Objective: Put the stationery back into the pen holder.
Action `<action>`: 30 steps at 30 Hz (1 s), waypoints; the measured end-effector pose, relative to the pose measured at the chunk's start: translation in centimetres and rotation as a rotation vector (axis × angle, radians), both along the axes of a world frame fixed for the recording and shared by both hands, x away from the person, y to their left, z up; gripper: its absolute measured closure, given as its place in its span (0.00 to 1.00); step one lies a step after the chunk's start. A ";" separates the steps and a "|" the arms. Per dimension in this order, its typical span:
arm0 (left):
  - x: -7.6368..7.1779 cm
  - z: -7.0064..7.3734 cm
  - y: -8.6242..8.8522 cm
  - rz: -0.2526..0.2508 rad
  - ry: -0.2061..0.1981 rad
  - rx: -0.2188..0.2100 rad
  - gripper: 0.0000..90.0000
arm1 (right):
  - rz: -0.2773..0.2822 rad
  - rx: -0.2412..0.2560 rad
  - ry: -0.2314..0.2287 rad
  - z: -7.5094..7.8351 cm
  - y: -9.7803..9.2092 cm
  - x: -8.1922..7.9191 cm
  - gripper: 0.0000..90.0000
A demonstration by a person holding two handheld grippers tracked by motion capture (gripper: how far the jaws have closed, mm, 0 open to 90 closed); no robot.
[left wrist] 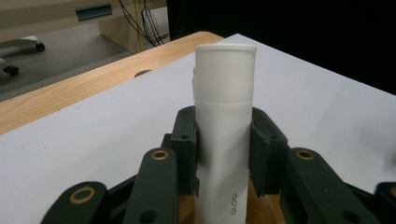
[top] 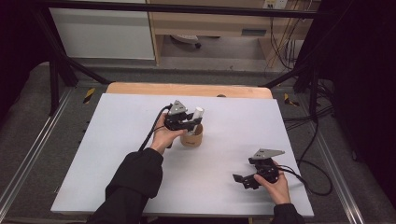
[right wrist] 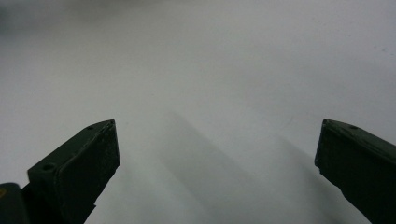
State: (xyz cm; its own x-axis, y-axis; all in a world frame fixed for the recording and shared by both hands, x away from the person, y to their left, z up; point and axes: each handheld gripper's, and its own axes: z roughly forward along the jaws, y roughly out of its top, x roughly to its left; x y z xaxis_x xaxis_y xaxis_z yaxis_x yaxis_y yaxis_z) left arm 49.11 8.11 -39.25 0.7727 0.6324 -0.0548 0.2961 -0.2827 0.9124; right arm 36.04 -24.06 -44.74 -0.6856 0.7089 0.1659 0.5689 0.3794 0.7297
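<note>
A white tube with a cap stands upright between the black jaws of my left gripper, which is shut on it. In the high view the left gripper holds the white tube over a short brown cup near the middle of the white table; the tube's lower end is hidden by the jaws. My right gripper rests low at the front right, jaws wide open. In the right gripper view the right gripper has nothing but bare white surface between its fingers.
The white sheet lies on a wooden tabletop whose far edge shows behind it. Cables trail off the right side. Dark frame legs and a cabinet stand beyond the table.
</note>
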 end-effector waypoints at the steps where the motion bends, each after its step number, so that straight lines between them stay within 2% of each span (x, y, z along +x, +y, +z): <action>1: 0.0 0.0 0.0 0.001 -0.004 0.000 0.74 | -0.001 -0.001 0.000 0.0 0.0 0.0 0.01; 12: 0.3 -0.3 0.2 0.006 0.009 0.001 0.74 | 0.006 -0.005 -0.001 -0.1 0.0 0.0 0.01; 16: 0.5 -0.2 0.6 0.013 -0.005 0.010 0.74 | 0.006 -0.004 0.000 -0.1 0.0 0.0 0.01; 20: 0.6 -0.7 1.1 0.020 0.003 0.028 0.74 | 0.007 -0.005 0.001 -0.1 0.1 0.0 0.01; 22: 0.7 -1.0 1.2 0.021 0.011 0.023 0.74 | 0.009 -0.008 0.003 -0.1 0.1 0.0 0.01; 24: 0.6 -1.2 1.2 0.021 0.030 -0.006 0.74 | 0.007 -0.008 0.007 -0.1 0.1 0.0 0.01; 30: 0.6 -1.2 1.3 0.021 0.038 -0.002 0.73 | 0.008 -0.009 0.005 -0.1 0.1 0.0 0.01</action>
State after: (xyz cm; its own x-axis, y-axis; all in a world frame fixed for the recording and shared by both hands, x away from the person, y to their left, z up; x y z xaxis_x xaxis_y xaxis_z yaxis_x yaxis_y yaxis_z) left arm 49.70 9.36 -40.45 0.7562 0.6487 -0.0851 0.3367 -0.2743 0.9008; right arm 36.06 -23.96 -44.86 -0.6900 0.7052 0.1631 0.5698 0.3904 0.7231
